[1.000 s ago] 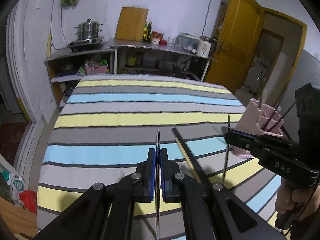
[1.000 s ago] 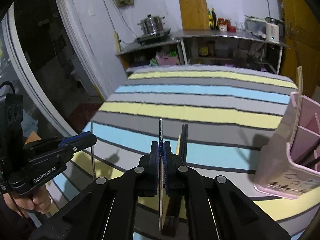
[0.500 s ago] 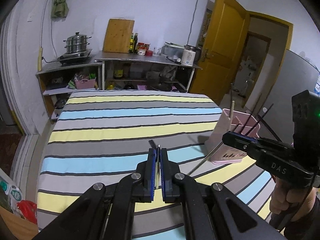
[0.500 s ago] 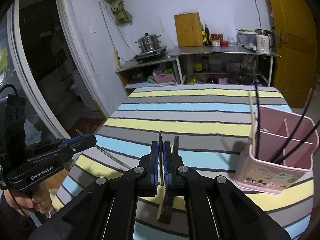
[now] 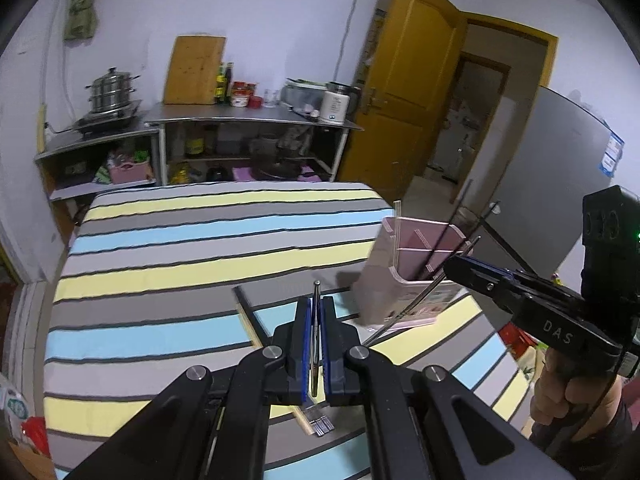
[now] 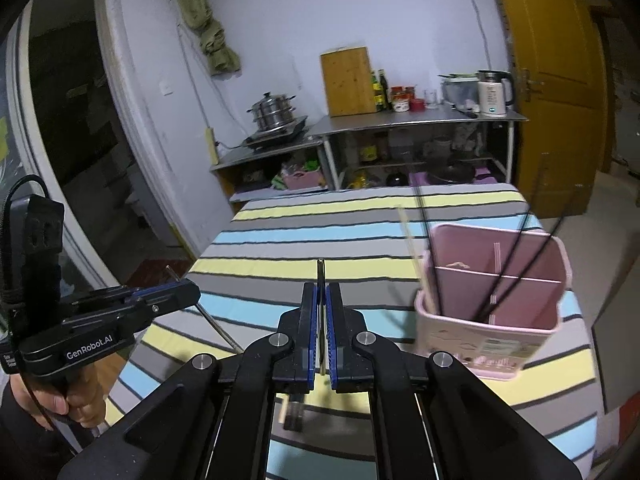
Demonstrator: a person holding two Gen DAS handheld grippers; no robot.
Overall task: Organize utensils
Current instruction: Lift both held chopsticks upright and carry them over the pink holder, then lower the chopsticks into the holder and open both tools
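Note:
My left gripper (image 5: 315, 312) is shut on a metal chopstick (image 5: 316, 300) that points forward, held above the striped table. It also shows at the left of the right wrist view (image 6: 188, 294). My right gripper (image 6: 321, 300) is shut on another metal chopstick (image 6: 320, 272); in the left wrist view (image 5: 454, 266) its chopstick (image 5: 416, 304) slants down in front of the holder. The pink divided utensil holder (image 6: 496, 328) stands at the table's right side with several dark chopsticks and a pale one in it. More chopsticks (image 5: 276, 360) lie on the cloth below the grippers.
The table (image 5: 200, 248) has a grey, yellow and blue striped cloth. Behind it stand metal shelves (image 5: 248, 120) with a steamer pot, cutting board, bottles and a kettle. A yellow door (image 5: 404, 100) is at the back right. A doorway opens on the left (image 6: 80, 152).
Both grippers have risen and pulled back from the table with their chopsticks. The holder now shows from above, and the chopsticks on the cloth lie lower in view.

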